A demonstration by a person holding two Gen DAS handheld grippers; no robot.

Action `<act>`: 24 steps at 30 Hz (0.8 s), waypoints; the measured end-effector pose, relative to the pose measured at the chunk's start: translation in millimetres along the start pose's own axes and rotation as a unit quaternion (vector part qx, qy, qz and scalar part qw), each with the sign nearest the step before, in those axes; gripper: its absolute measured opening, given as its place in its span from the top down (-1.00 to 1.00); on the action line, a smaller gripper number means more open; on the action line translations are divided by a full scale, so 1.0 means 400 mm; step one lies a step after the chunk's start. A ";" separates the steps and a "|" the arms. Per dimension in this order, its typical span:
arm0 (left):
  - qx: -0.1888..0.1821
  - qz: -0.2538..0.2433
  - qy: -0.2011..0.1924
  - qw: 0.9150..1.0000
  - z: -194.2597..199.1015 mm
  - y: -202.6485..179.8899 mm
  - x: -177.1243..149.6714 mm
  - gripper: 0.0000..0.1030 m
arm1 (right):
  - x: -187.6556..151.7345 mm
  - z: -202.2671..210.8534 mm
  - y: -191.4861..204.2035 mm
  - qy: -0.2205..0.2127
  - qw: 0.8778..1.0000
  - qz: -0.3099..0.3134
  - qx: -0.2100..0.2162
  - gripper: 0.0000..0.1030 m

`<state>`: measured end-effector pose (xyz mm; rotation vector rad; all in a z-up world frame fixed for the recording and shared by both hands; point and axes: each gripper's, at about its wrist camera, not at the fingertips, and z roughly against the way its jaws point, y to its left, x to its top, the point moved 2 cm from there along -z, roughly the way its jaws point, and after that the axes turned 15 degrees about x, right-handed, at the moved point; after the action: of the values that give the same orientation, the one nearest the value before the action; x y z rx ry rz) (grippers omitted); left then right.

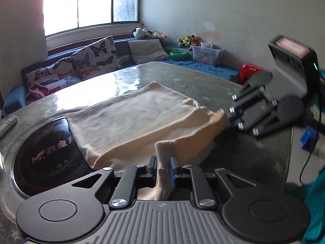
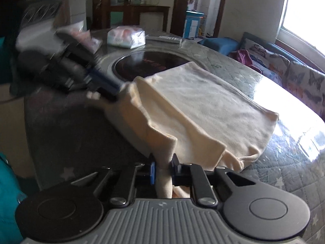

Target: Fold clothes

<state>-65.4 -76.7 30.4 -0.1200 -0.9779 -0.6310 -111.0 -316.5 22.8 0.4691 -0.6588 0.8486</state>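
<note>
A cream garment (image 1: 134, 118) lies partly folded on the round table (image 1: 213, 81). My left gripper (image 1: 163, 164) is shut on one near corner of the garment and holds it just above the table. My right gripper (image 1: 225, 116) shows at the right of the left wrist view, shut on the other corner. In the right wrist view the garment (image 2: 213, 105) spreads ahead, my right gripper (image 2: 163, 167) pinches its near edge, and my left gripper (image 2: 119, 87), blurred, holds the far corner at the left.
A dark round hotplate (image 1: 46, 158) is set into the table, partly under the garment. A remote (image 1: 7, 125) lies at the left table edge. A tissue pack (image 2: 127, 36) sits beyond the hotplate. A sofa with butterfly cushions (image 1: 95, 59) stands behind the table.
</note>
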 end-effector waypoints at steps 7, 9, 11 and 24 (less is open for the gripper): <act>0.038 -0.078 -0.006 0.996 0.015 -0.036 -0.060 0.41 | 0.033 0.025 -0.020 -0.031 0.999 -0.024 0.003 0.79; 0.056 -0.086 -0.007 0.995 0.004 -0.035 -0.069 0.42 | 0.039 0.023 -0.021 -0.034 0.999 -0.026 0.000 0.79; 0.060 -0.080 -0.007 0.995 0.000 -0.025 -0.072 0.72 | 0.037 0.021 -0.016 -0.035 0.999 -0.025 -0.004 0.80; 0.008 -0.017 -0.056 0.998 0.177 -0.032 -0.026 0.83 | 0.013 0.152 0.074 -0.071 0.997 -0.014 -0.014 0.83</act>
<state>-128.8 -56.5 59.9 -0.1252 -1.0948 -0.6536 -153.1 -334.2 73.2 0.5166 -0.7926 0.7829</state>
